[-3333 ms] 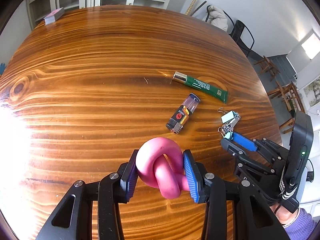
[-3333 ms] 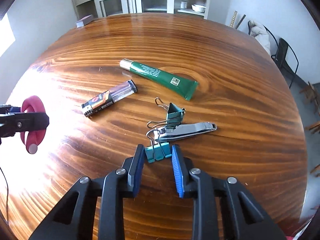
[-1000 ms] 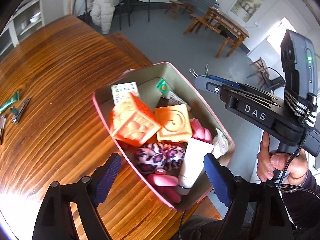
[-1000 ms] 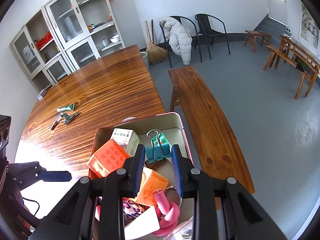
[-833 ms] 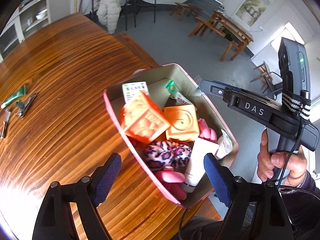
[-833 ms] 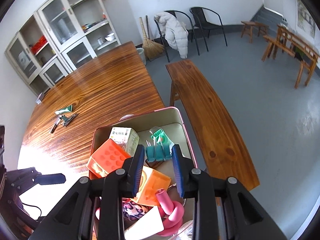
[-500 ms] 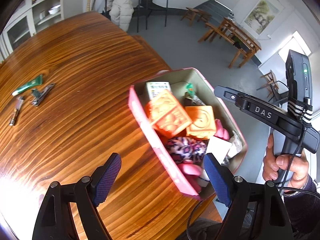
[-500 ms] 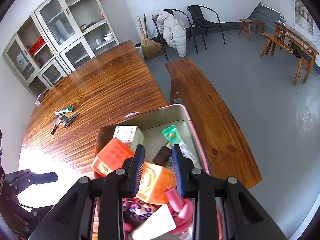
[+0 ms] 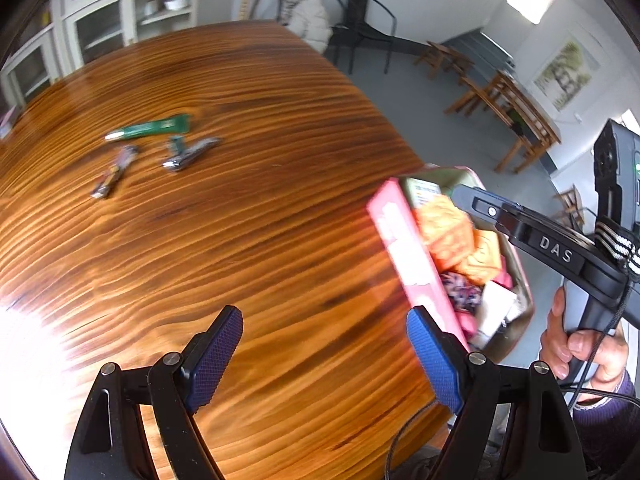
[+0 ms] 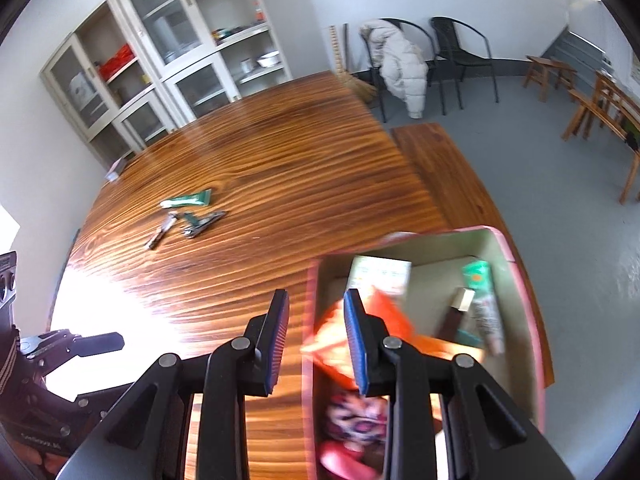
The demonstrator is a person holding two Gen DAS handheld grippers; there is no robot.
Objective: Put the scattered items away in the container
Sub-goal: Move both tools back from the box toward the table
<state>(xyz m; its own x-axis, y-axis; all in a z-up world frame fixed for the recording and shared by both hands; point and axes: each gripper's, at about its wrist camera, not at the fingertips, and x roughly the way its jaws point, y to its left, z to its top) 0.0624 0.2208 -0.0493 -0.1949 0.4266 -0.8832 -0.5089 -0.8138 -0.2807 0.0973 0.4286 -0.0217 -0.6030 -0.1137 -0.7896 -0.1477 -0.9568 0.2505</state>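
Wood grain fills the left wrist view: the left gripper hangs over the bare table with its blue pads spread wide and nothing between them. Far on the left lie the remaining scattered items, a green tube, a nail clipper with what looks like a teal binder clip against it (blur makes that uncertain), and a small lighter. At the right table edge sits the pink container, crowded with orange blocks and soft toys, and beyond it a hand grips the handle of the right gripper. From the right wrist view, the right gripper shows a narrow gap with nothing held, its pads straddling the container's near-left wall. The tube, clipper and lighter sit far off, near one another. These leftovers are probably light; the tube should be soft and best pinched across its middle, while the metal clipper and lighter are stiff, smooth and likely slippery, so each wants a squeeze across its narrow sides.
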